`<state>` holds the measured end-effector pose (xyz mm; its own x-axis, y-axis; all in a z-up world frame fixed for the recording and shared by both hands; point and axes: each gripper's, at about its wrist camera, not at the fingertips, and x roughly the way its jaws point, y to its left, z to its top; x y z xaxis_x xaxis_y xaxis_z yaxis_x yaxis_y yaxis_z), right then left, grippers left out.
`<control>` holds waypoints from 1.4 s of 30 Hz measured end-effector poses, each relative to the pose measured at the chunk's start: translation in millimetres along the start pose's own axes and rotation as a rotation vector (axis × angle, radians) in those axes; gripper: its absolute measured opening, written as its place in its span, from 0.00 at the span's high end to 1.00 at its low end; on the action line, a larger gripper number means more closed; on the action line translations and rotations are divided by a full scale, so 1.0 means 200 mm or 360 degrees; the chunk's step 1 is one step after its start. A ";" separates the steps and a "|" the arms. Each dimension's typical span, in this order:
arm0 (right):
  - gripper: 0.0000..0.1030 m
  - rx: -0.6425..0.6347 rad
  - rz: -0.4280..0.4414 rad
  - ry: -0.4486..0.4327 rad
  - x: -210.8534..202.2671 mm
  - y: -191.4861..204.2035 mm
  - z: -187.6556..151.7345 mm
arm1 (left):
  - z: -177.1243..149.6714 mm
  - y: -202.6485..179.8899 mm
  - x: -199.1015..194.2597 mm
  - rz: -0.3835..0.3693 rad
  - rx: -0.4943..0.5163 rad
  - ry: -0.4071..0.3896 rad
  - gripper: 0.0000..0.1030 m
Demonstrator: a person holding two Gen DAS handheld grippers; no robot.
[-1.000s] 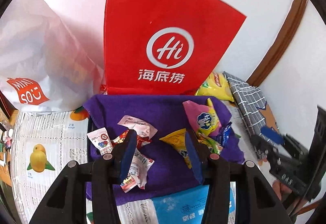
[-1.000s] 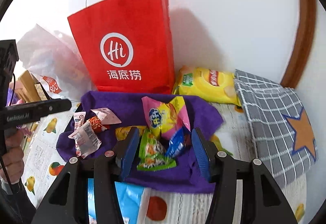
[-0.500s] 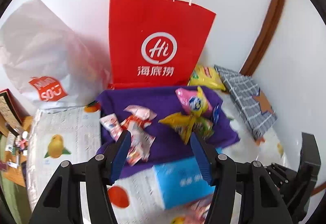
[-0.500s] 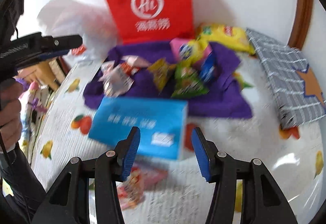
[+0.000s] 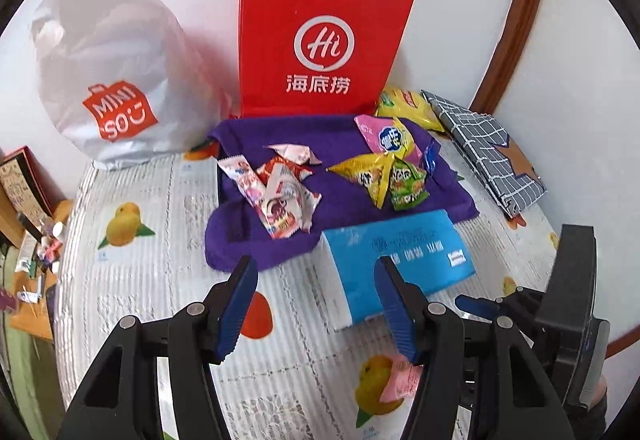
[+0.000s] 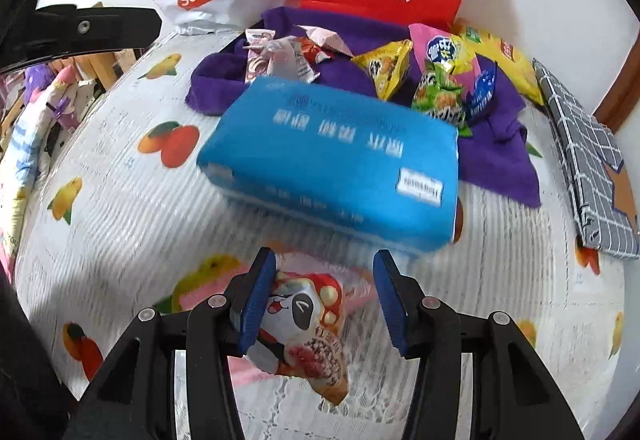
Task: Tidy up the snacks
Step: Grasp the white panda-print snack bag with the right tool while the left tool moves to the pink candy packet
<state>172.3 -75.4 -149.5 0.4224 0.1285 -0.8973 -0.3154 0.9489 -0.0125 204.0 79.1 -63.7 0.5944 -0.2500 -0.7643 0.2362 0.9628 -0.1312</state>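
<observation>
Nearest in the right wrist view, the right claw [image 6: 324, 296] hangs over a panda-print snack packet [image 6: 304, 324] lying on the fruit-patterned cloth of the counter [image 6: 120, 200]; its jaws have just been narrowing, the left pad sits against the packet's edge while the right pad stands clear, so the packet is between them but not clenched. A pink packet [image 6: 200, 296] seems to lie under it, though blur makes that hard to read. In the left wrist view, the left claw [image 5: 316, 304] is released with nothing between its fingers, its jaws having just been widening, and it hovers above bare cloth just in front of the blue tissue pack [image 5: 400, 260]. That pack lies flat, its far edge overlapping the purple towel [image 5: 240, 240]. On the towel sit two heaps: white-and-red sweets [image 5: 276, 196] to the left, and yellow, green and pink snack bags [image 5: 384, 168] to the right. Beyond the towel a red paper bag [image 5: 320, 40] stands upright against the wall, with a white plastic bag [image 5: 112, 80] beside it on the left, a yellow crisp bag [image 5: 404, 108] at its right foot, and a grey checked pouch [image 5: 488, 156] further right.
</observation>
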 end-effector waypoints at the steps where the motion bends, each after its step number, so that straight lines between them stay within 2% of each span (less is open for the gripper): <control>1: 0.52 0.0008 0.0009 -0.0004 -0.01 0.00 -0.01 | -0.01 0.00 0.00 -0.0008 -0.0006 0.0008 0.43; 10: 0.52 0.0049 0.0037 0.0016 -0.08 -0.09 -0.19 | -0.12 -0.01 0.05 -0.0023 -0.0015 0.0076 0.43; 14: 0.47 0.0029 0.0048 0.0019 -0.07 -0.08 -0.25 | -0.17 -0.04 0.07 -0.0027 -0.0006 0.0109 0.43; 17: 0.45 0.0047 0.0078 -0.0007 -0.05 -0.09 -0.26 | -0.20 -0.06 0.08 -0.0022 0.0014 0.0127 0.43; 22: 0.45 0.0045 0.0082 0.0029 0.06 -0.08 -0.26 | -0.26 -0.08 0.10 0.0004 0.0033 0.0168 0.43; 23: 0.47 0.0043 0.0077 0.0018 0.07 -0.08 -0.26 | -0.28 -0.08 0.10 0.0008 0.0037 0.0176 0.43; 24: 0.55 0.0046 0.0068 -0.0014 0.07 -0.09 -0.27 | -0.30 -0.08 0.11 0.0010 0.0036 0.0185 0.43; 25: 0.58 0.0054 0.0070 -0.0040 0.06 -0.10 -0.27 | -0.31 -0.08 0.12 0.0009 0.0032 0.0197 0.43; 28: 0.58 0.0088 0.0129 -0.0078 0.04 -0.15 -0.29 | -0.37 -0.09 0.15 -0.0001 0.0019 0.0237 0.43; 30: 0.58 0.0071 0.0115 -0.0075 0.03 -0.17 -0.31 | -0.39 -0.10 0.16 -0.0008 0.0012 0.0262 0.43; 37: 0.50 0.0064 0.0030 -0.0160 -0.09 -0.32 -0.43 | -0.41 -0.13 0.19 -0.0019 -0.0009 0.0281 0.43; 39: 0.43 0.0085 0.0015 -0.0188 -0.12 -0.36 -0.44 | -0.41 -0.14 0.19 -0.0016 -0.0021 0.0282 0.43; 42: 0.40 0.0089 -0.0030 -0.0259 -0.20 -0.43 -0.48 | -0.40 -0.13 0.20 -0.0020 -0.0046 0.0280 0.43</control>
<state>100.6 -189.3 -154.6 0.5611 0.1512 -0.8138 -0.2602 0.9656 0.0000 160.4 53.2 -140.5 0.4474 -0.2430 -0.8607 0.2192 0.9628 -0.1579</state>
